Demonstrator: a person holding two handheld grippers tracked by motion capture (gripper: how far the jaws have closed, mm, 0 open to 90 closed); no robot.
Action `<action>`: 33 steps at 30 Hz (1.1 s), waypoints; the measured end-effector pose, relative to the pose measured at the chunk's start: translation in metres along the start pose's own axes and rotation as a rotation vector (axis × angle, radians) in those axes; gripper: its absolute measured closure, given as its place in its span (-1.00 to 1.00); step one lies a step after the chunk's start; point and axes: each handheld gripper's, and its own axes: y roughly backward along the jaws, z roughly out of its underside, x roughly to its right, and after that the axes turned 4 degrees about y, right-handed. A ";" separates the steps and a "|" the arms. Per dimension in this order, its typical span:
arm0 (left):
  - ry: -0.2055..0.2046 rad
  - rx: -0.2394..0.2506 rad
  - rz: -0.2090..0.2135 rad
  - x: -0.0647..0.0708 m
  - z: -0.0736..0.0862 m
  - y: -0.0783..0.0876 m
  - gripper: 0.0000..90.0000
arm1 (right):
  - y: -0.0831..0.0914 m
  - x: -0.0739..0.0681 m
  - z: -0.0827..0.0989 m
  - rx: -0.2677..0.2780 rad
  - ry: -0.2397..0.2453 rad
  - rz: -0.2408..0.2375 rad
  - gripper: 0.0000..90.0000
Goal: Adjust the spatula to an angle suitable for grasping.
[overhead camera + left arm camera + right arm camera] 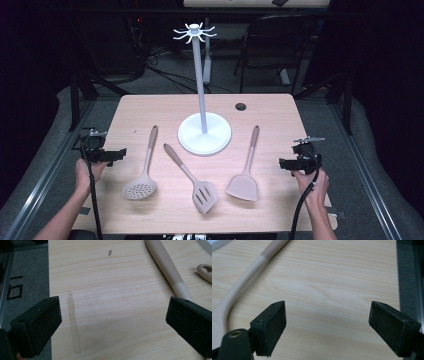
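Three beige kitchen utensils lie on the wooden table [140,107]: a skimmer [142,172] at the left, a slotted turner [192,177] in the middle and a solid turner [246,172] at the right. Behind them stands a white hook rack [204,127] with a tall pole. My left gripper [111,154] hovers at the table's left edge, open and holding nothing; the skimmer's handle [170,267] lies to its right. My right gripper [286,163] is open at the right edge, nothing between its jaws, with the solid turner's handle [249,275] at its left.
A round cable hole [240,106] sits near the table's back right. Grey floor [45,150] surrounds the table, with a chair [280,45] and cables behind it. A faint tape mark [73,322] runs along the wood by my left gripper.
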 end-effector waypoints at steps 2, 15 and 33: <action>-0.004 0.008 0.009 0.003 -0.001 0.002 -1.00 | 0.001 0.002 0.000 0.005 -0.018 -0.030 -0.70; -0.042 0.006 -0.002 0.016 -0.003 0.009 -1.00 | -0.003 -0.009 -0.005 -0.035 -0.046 -0.123 -0.64; -0.042 -0.016 0.030 0.018 -0.002 0.005 -1.00 | -0.018 -0.045 -0.017 -0.048 -0.001 -0.218 -0.24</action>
